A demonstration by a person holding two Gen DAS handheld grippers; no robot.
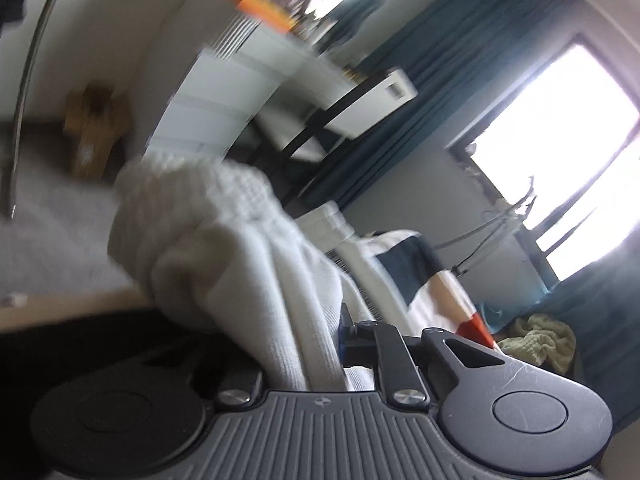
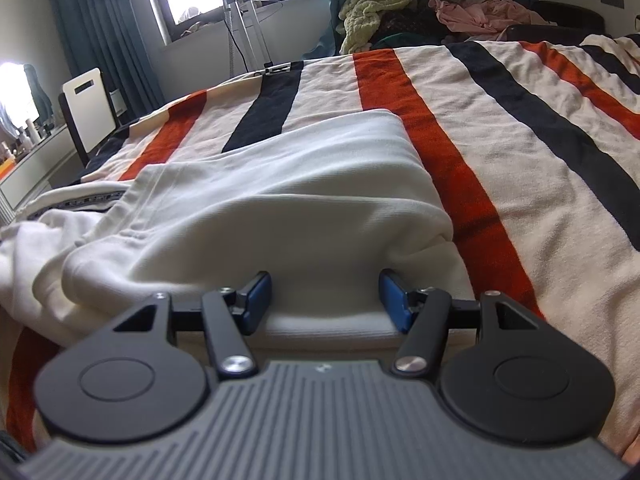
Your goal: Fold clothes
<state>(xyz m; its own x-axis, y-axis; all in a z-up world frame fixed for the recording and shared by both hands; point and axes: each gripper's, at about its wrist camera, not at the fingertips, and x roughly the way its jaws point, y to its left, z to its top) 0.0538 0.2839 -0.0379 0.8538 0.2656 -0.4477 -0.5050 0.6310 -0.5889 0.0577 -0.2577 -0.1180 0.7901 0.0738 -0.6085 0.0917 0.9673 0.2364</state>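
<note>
Left wrist view: left tongs (image 1: 340,344) clenched on bunched white garment (image 1: 224,256), raised off bed. Right wrist view: right tongs (image 2: 325,298) released, straddling garment's near edge on striped blanket (image 2: 520,168). Fold under way, unfinished; more clothes (image 2: 376,4) heaped beyond.

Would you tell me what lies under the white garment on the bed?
The white garment lies on a striped blanket of cream, orange and navy. What the cloth covers beneath its middle cannot be seen.

Home bedroom, striped blanket (image 2: 500,128) on bed, teal curtains (image 2: 96,40), clothes heap (image 2: 420,4)
</note>
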